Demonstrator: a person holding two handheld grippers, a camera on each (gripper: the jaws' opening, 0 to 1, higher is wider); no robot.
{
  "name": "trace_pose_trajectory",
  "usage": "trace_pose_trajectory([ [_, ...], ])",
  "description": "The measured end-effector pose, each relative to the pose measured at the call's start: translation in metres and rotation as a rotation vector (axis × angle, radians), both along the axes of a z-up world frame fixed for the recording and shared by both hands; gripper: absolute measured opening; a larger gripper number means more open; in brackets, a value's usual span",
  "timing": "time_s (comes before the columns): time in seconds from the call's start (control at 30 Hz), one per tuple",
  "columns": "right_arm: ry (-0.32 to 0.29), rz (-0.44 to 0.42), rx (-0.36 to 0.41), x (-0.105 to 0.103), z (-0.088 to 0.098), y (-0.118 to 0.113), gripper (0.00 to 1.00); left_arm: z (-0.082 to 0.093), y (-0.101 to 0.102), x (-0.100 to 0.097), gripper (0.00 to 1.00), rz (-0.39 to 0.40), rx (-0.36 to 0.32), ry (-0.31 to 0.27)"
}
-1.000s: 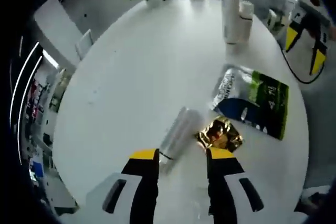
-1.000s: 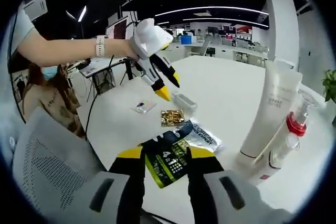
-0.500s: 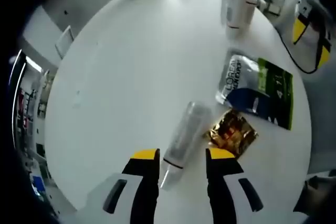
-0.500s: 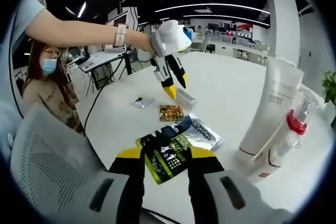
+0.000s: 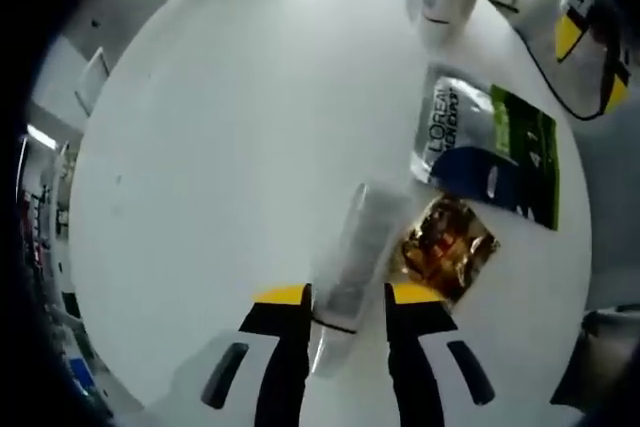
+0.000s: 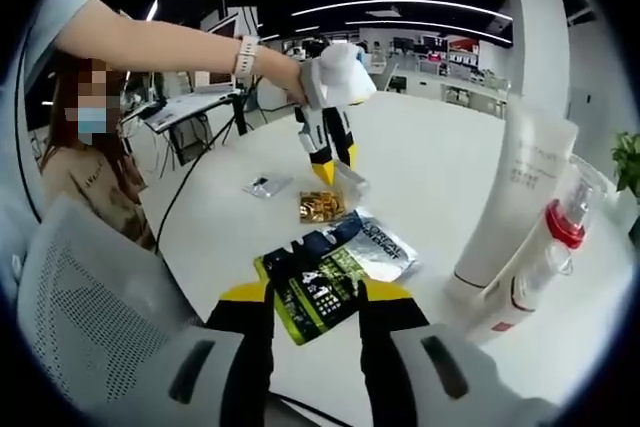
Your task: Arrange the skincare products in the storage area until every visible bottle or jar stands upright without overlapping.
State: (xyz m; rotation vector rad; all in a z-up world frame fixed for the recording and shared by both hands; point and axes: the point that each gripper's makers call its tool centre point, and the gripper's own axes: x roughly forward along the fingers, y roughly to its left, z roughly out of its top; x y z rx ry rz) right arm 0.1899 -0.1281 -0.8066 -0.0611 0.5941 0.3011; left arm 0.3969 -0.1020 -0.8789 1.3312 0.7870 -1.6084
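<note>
Left gripper (image 5: 345, 299) pitched down over table (image 5: 220, 147), jaws spread around lying clear bottle (image 5: 355, 252) beside gold packet (image 5: 447, 247); right gripper (image 6: 315, 297) level, jaws apart, empty, over green pouch (image 6: 320, 282).

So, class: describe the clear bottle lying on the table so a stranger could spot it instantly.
On the round white table, find the green-and-silver pouch and the gold sachet beside it. Next to the sachet lies the clear bottle, the only see-through item, on its side between the left gripper jaws.

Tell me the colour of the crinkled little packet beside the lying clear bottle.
Shiny gold with dark patches; the packet shows best in the left gripper view.
</note>
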Motion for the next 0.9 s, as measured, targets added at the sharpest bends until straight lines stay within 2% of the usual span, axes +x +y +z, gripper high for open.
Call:
trace_pose_trajectory([
  [0.23,0.005,0.0,-0.002,-0.001,-0.001,0.0,0.34,-0.001,0.002,-0.005,0.19,-0.025,0.019,0.014],
  [0.3,0.006,0.003,-0.01,-0.001,-0.001,0.0,0.34,-0.001,0.005,-0.006,0.18,0.027,0.035,0.024],
  [0.37,0.01,0.008,-0.013,-0.001,-0.002,0.001,0.34,-0.001,0.005,-0.009,0.17,0.015,0.033,0.037],
  [0.57,0.006,0.011,-0.02,-0.001,-0.001,0.001,0.34,0.001,0.005,-0.009,0.16,0.018,-0.024,-0.034],
  [0.77,0.003,0.017,-0.017,-0.001,0.0,0.003,0.33,0.018,0.001,-0.015,0.16,-0.057,-0.134,-0.139],
  [0.87,-0.004,0.029,0.019,-0.001,0.003,0.007,0.33,0.031,-0.002,-0.02,0.16,-0.091,-0.2,-0.188],
  [0.9,-0.01,0.029,0.061,-0.001,0.005,0.011,0.33,0.036,-0.004,-0.022,0.16,-0.122,-0.223,-0.21],
])
